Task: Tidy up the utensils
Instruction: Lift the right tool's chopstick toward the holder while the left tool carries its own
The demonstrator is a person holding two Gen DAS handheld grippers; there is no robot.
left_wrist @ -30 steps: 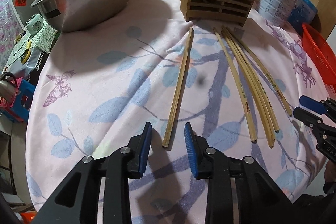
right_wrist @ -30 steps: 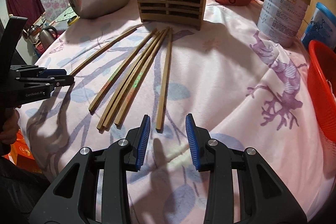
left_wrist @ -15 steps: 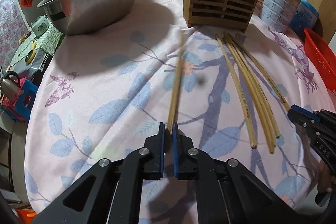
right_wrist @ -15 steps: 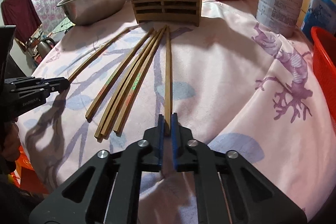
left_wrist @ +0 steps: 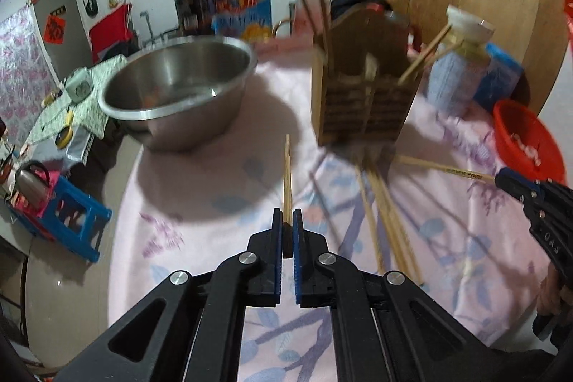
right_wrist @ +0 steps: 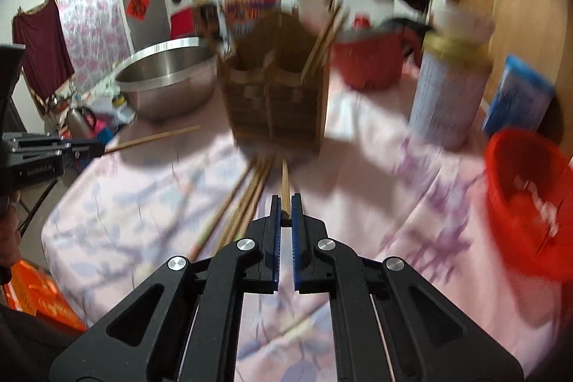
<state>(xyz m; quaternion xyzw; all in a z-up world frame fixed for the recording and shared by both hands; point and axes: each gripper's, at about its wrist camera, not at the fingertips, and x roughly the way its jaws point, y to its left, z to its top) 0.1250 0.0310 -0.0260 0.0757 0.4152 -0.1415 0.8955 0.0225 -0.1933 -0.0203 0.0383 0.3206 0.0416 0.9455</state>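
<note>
the left gripper [left_wrist: 286, 221] is clamped on the near end of one wooden chopstick [left_wrist: 287, 174], which sticks straight out ahead of the blue pads, lifted clear of the pink flowered tablecloth [left_wrist: 200, 188]. its far tip points toward the gap between the steel bowl [left_wrist: 179, 88] and the wooden utensil holder [left_wrist: 361, 85]. the right gripper [right_wrist: 285, 210] is likewise closed tight on the end of a second chopstick [right_wrist: 285, 181], held off the cloth and aimed at the foot of the same holder [right_wrist: 275, 85].

the holder stands toward the far edge of the table, upright, with a few chopsticks already leaning out of its compartments. the steel bowl sits at the far left corner, apart from the holder. in front of the holder, a loose bundle of chopsticks [left_wrist: 383, 217] lies on the cloth, running from the holder's base back toward the near edge; the frames are motion-blurred, so the count is hard to make out, perhaps four.

in the left wrist view the right gripper [left_wrist: 501, 177] shows at the right edge with its chopstick [left_wrist: 444, 169] slanting inward. in the right wrist view the left gripper [right_wrist: 98, 149] shows at the left edge, its chopstick [right_wrist: 154, 138] reaching toward the bowl [right_wrist: 164, 77].

a red basket [right_wrist: 526, 203] sits at the right edge, with a tall tin [right_wrist: 447, 85] behind it and a red pot [right_wrist: 372, 56] at the far edge.
</note>
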